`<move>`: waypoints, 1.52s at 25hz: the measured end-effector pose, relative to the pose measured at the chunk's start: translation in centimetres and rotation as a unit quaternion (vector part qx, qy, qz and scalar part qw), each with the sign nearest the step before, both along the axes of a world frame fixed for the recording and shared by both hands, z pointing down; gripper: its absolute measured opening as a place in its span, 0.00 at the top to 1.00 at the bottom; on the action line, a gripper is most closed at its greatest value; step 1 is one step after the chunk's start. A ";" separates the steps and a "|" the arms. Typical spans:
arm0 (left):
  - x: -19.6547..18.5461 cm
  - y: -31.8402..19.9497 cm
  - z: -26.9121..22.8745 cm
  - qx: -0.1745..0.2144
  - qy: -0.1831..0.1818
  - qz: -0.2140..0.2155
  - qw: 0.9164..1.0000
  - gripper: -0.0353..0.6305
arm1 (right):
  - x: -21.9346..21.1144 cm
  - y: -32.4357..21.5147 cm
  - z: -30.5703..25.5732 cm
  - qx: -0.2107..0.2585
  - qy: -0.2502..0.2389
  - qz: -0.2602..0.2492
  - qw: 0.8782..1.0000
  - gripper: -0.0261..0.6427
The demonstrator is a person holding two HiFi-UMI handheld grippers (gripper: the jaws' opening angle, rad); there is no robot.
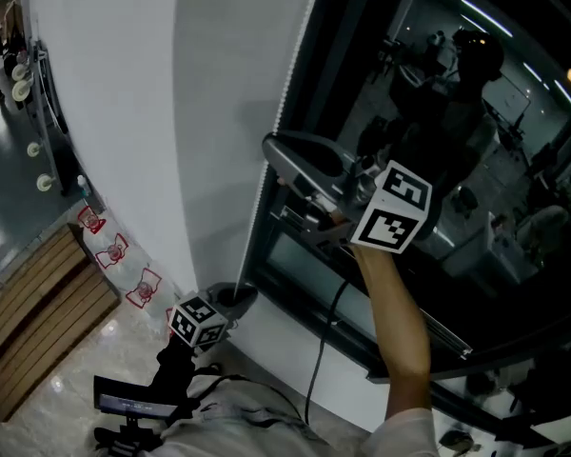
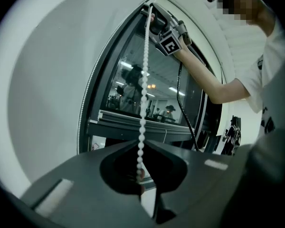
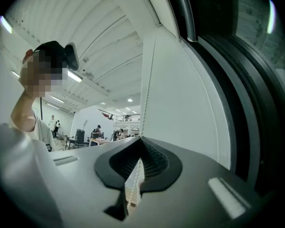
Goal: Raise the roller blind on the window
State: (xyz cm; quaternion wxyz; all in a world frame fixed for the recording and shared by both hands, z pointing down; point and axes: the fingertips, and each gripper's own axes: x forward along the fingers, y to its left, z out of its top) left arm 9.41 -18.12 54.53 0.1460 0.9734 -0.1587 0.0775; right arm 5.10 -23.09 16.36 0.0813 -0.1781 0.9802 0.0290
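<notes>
The blind's bead chain (image 2: pixel 143 80) hung at the left edge of the dark window (image 1: pixel 476 188), just beside the smooth white wall (image 1: pixel 124 112), and ran straight between the two tools. The right gripper (image 3: pixel 140 144) sat high on it, its matt grey fingers (image 3: pixel 190 175) together and clamped on the chain. The left gripper (image 2: pixel 141 145) was low down, its fingers likewise closed, with the beads running into the hollow between them. The chain was a string of small, round, glossy white beads. It looked light and limp and probably slippery along its length, so a pinch between two beads would likely hold better than one on a bead. A steady downward pull seemed wiser than a jerk. The blind's fabric itself could not be made out with certainty.
</notes>
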 end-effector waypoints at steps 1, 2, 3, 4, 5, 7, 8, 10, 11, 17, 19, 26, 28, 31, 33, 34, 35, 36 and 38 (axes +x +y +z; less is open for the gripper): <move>-0.2 -0.2 0.0 0.000 0.000 -0.003 1.000 0.95 | 0.1 0.1 0.6 -0.002 0.004 0.002 1.000 0.95; -0.3 -0.3 -0.1 0.000 0.000 -0.005 1.000 0.95 | 0.1 0.2 1.2 -0.005 0.007 0.003 1.000 0.95; -0.3 -0.4 -0.1 0.001 0.001 -0.006 1.000 0.95 | 0.2 0.4 1.8 -0.008 0.010 0.004 1.000 0.95; -0.3 -0.4 -0.1 0.002 0.001 -0.006 1.000 0.95 | 0.2 0.4 2.5 -0.012 0.014 0.006 1.000 0.95; -0.3 -0.4 -0.1 0.004 0.001 -0.005 1.000 0.95 | 0.2 0.5 3.2 -0.015 0.018 0.008 1.000 0.95; -0.2 -0.4 -0.3 0.007 0.002 -0.003 1.000 0.95 | 0.0 0.5 4.9 -0.024 0.030 0.011 0.999 0.95; -0.1 -0.4 -0.3 0.008 0.002 -0.002 1.000 0.95 | -0.1 0.5 5.9 -0.030 0.036 0.011 0.999 0.95; 0.0 -0.3 -0.4 0.008 0.001 -0.001 1.000 0.95 | -0.3 0.5 7.9 -0.042 0.049 0.013 0.998 0.95; 0.0 -0.3 -0.4 0.007 0.000 0.000 1.000 0.95 | -0.4 0.6 9.0 -0.049 0.055 0.013 0.997 0.96; -0.1 -0.3 -0.4 0.008 -0.002 0.001 1.000 0.95 | -0.7 0.7 14.7 -0.077 0.093 0.023 0.992 0.96; 0.0 -0.3 -0.6 0.008 -0.002 0.001 1.000 0.95 | -0.6 0.7 16.7 -0.094 0.101 0.026 0.990 0.96; -0.2 -0.3 -0.3 0.006 -0.003 0.000 1.000 0.95 | -0.8 1.4 26.2 -0.164 0.140 0.035 0.976 0.96; -0.2 -0.4 -0.2 0.005 -0.004 -0.001 1.000 0.95 | -1.0 1.6 28.4 -0.182 0.143 0.036 0.972 0.96; -0.2 -0.4 -0.2 0.007 -0.004 -0.002 1.000 0.95 | -1.4 2.3 30.8 -0.200 0.152 0.033 0.967 0.96; -0.2 -0.4 -0.3 0.008 -0.006 -0.001 1.000 0.95 | -1.6 2.5 31.3 -0.212 0.142 0.029 0.966 0.96; -0.2 -0.4 -0.3 0.009 -0.006 -0.001 1.000 0.95 | -1.5 2.5 31.1 -0.218 0.132 0.025 0.967 0.96; -0.1 -0.4 -0.4 0.008 -0.003 0.000 1.000 0.95 | -1.5 2.6 30.8 -0.221 0.123 0.020 0.967 0.96; -0.1 -0.4 -0.4 0.008 0.000 0.000 1.000 0.95 | -1.4 2.8 30.6 -0.219 0.120 0.017 0.968 0.96; 0.0 -0.4 -0.4 0.010 0.003 0.001 1.000 0.95 | -1.4 3.0 30.2 -0.199 0.126 0.020 0.972 0.95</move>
